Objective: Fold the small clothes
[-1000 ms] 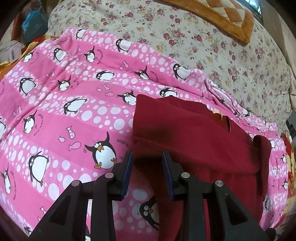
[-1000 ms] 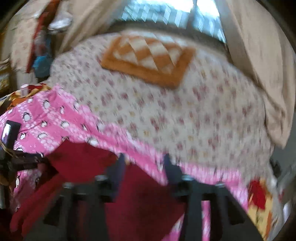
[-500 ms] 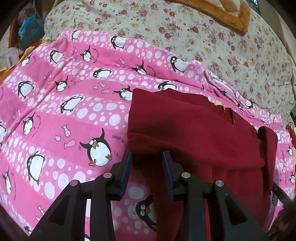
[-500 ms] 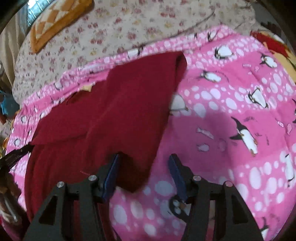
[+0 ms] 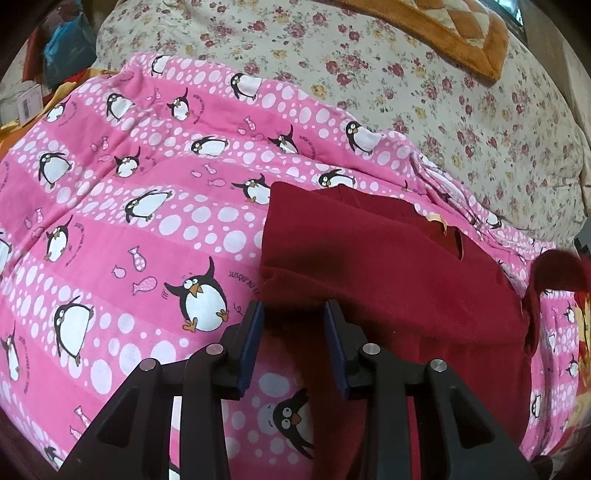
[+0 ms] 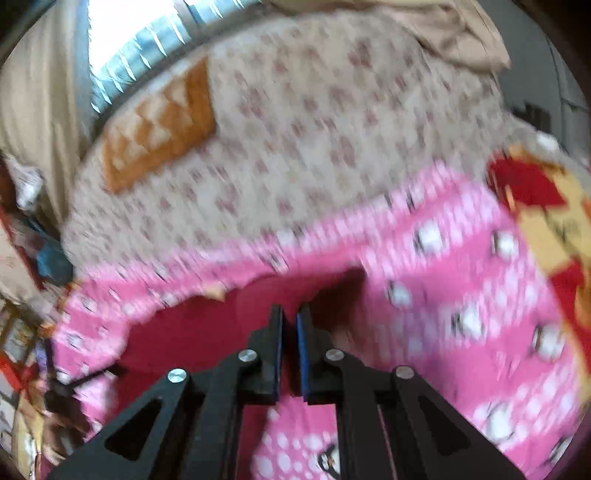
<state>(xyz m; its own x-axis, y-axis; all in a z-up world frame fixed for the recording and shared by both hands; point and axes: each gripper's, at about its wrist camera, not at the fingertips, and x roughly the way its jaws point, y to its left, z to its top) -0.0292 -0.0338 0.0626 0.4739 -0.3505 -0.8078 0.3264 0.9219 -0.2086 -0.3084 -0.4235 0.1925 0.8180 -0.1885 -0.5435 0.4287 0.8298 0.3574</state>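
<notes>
One dark red garment (image 5: 388, 266) is spread on a pink penguin blanket (image 5: 110, 221), on which "JUSQU'AU" can partly be read beside a penguin. The left gripper (image 5: 293, 314) is held wide apart at the garment's near edge. The right gripper (image 6: 290, 314) is nearly closed, seemingly pinching red cloth, though that view is blurred; a flowered sheet (image 5: 461, 122) is seen beyond.

Dark red on pink penguins

The garment (image 5: 388, 266) under my tools is plain dark red, lying on a pink blanket (image 5: 122, 229) banded with white dots, black-and-white penguins and small fish; beyond it the sheet (image 5: 424, 92) is cream with red and yellow flowers, and the cushion (image 5: 443, 33) is orange with cream checks; my left gripper (image 5: 293, 317) is black with blue pads
</notes>
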